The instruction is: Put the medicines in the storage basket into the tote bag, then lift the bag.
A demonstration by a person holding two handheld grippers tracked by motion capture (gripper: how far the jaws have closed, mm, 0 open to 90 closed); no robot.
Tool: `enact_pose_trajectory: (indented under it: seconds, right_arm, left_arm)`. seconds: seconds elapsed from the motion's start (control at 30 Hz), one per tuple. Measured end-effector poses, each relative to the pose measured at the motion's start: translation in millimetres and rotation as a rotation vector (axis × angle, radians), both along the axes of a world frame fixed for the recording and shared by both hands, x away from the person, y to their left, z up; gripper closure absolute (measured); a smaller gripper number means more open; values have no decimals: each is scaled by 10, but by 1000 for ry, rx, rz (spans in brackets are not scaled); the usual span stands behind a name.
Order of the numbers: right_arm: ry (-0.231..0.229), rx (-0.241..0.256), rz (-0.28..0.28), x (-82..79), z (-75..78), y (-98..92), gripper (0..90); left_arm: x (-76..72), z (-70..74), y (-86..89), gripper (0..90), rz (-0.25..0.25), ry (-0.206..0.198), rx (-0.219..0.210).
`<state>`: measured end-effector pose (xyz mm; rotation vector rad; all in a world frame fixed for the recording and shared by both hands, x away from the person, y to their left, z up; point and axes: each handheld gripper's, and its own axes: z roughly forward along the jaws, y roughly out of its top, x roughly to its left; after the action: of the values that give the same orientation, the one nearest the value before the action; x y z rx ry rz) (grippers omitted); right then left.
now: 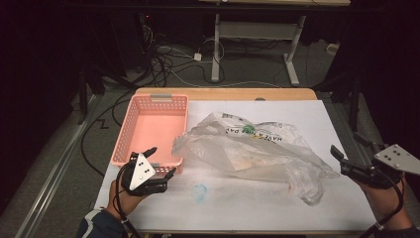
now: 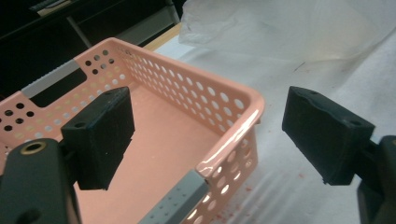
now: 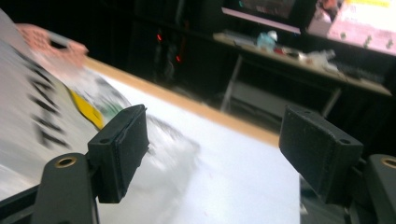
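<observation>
A pink perforated basket point(image 1: 153, 131) stands empty at the table's left. A crumpled clear plastic bag point(image 1: 252, 148) with printed lettering lies in the middle, touching the basket's right side. My left gripper point(image 1: 163, 160) is open at the basket's near right corner. In the left gripper view its jaws straddle that corner of the basket point(image 2: 163, 140), with the bag point(image 2: 280, 32) beyond. My right gripper point(image 1: 344, 148) is open with nothing between its fingers, just off the bag's right end. The right gripper view shows the blurred bag point(image 3: 56, 107) at left and the basket point(image 3: 51, 46) far off.
A white sheet point(image 1: 307, 119) covers the wooden table, with a small blue mark point(image 1: 199, 191) near the front. Cables and a desk frame point(image 1: 257, 44) lie on the floor behind. A cluttered desk point(image 3: 303, 51) stands in the dark background.
</observation>
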<state>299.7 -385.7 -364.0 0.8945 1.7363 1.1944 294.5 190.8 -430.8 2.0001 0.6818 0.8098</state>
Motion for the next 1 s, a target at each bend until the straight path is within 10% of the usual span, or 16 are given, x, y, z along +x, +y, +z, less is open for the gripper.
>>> enact_pose_trajectory:
  seconds: [0.6, 1.0]
  right_arm:
    - [184, -76, 54, -88, -860, 81, 222]
    - [166, -95, 101, -153, -851, 147, 220]
  left_arm:
    - [-32, -103, -109, 161, -24, 43, 17]
    - [-42, -140, -147, 161, -33, 50, 47]
